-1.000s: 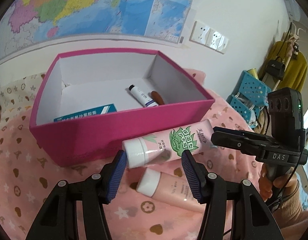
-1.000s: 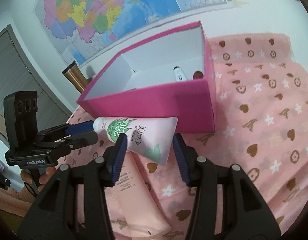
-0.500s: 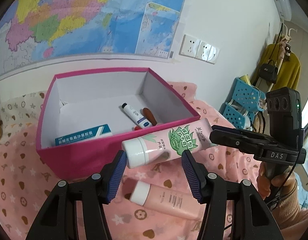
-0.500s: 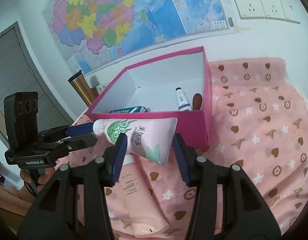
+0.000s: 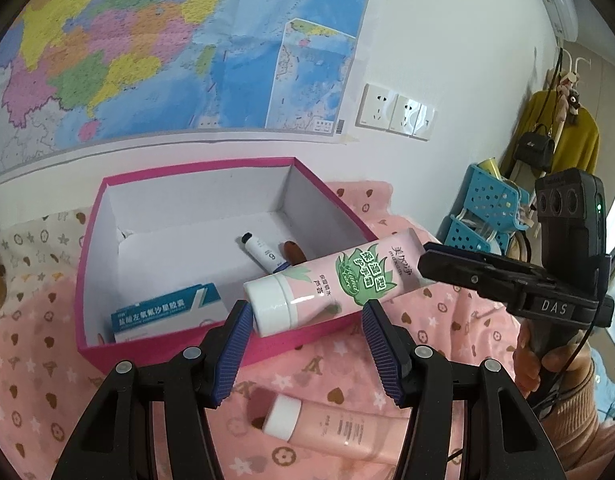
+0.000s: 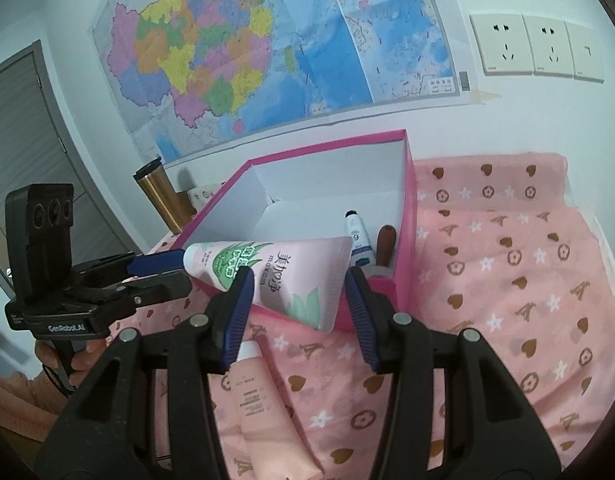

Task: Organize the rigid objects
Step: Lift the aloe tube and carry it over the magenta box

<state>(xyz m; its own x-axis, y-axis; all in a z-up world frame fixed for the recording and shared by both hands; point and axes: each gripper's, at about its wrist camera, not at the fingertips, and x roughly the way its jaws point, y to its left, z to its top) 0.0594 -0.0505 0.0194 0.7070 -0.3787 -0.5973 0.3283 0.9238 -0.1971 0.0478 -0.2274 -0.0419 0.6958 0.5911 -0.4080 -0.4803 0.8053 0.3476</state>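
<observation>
A pink hand-cream tube [image 5: 347,276] with a green aloe print and a white cap hangs in the air over the near wall of the pink box [image 5: 87,280]. My left gripper [image 5: 305,316] is shut on its cap end. My right gripper [image 6: 297,292] is shut across the tube's [image 6: 275,272] flat crimped end. Each gripper shows in the other's view: the right gripper [image 5: 431,256] at the right, the left gripper [image 6: 163,272] at the left. In the box lie a blue-and-white carton [image 5: 167,312], a small white tube [image 5: 263,256] and a brown piece [image 5: 293,252]. A second pink tube [image 5: 335,432] lies on the cloth below.
A pink patterned cloth [image 6: 507,280] covers the surface. A gold flask [image 6: 163,200] stands left of the box [image 6: 409,208], by the wall. Blue perforated baskets [image 5: 487,208] sit beyond the cloth's right edge. A map and sockets are on the wall behind. A hand [image 5: 555,364] holds the right gripper's handle.
Both grippers have risen together with the aloe tube, from in front of the box's near wall to above its rim. The second tube stayed on the cloth.
</observation>
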